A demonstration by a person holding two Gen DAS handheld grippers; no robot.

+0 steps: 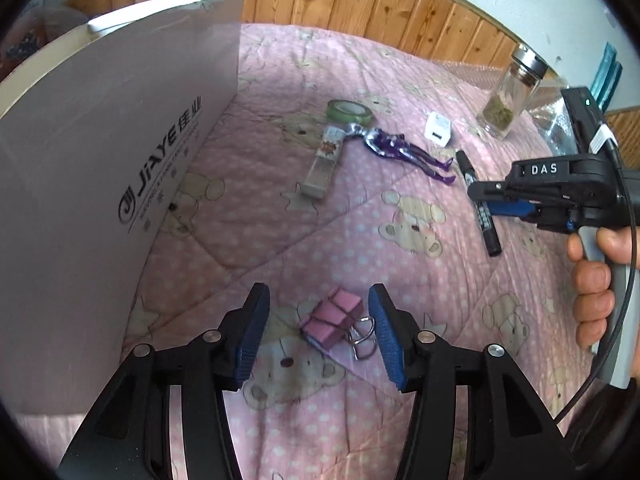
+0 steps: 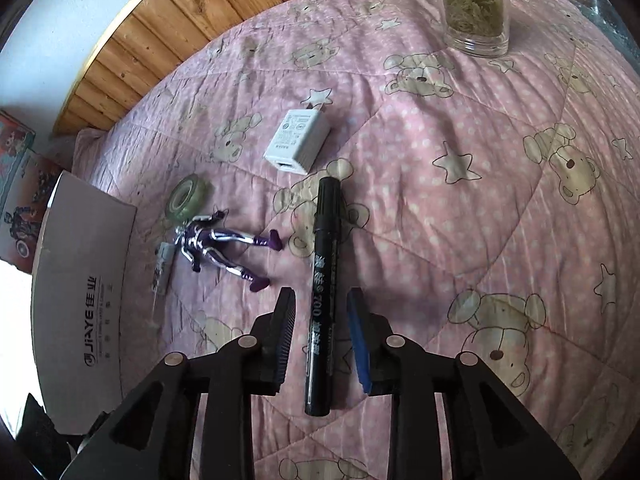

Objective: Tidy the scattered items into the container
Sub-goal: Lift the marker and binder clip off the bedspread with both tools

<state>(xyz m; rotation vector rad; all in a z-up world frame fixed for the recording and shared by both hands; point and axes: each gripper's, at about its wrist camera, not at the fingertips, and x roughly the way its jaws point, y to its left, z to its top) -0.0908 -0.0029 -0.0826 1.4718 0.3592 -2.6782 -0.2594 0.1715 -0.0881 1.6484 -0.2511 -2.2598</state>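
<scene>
Left tool (image 1: pixel 318 334) hangs over the pink teddy-bear quilt (image 1: pixel 360 240), jaws spread wide, and right between them on the quilt lies a pink binder clip (image 1: pixel 330 322) with its wire handles turned toward the right-hand pad; neither pad touches it. Just to the left stands the white cardboard box (image 1: pixel 100 184), its printed side wall rising close beside the tool. Further up the bed sits a loose cluster: a green tape roll (image 1: pixel 349 111), a long clear rectangular case (image 1: pixel 325 160) lying just below it, and a purple and silver action figure (image 1: pixel 396 148) stretched out flat beside both, its head end near the roll. A white charger plug (image 1: pixel 438 131) lies a little to the right, and a glass jar (image 1: pixel 510 92) with a metal lid and greenish contents stands upright near the far edge. Over on the right, a hand (image 1: pixel 600 280) grips the handle of the right tool (image 2: pixel 320 340), which points down at a black marker (image 2: pixel 325 292). The marker lies flat on the quilt, running lengthwise through the gap, and the jaws stand partly apart on either side of the barrel with quilt visible between pad and pen on both sides, so nothing is clamped. From this wrist view the charger sits just beyond the marker's tip, the figure and tape roll off to the left, the box at the left edge.
</scene>
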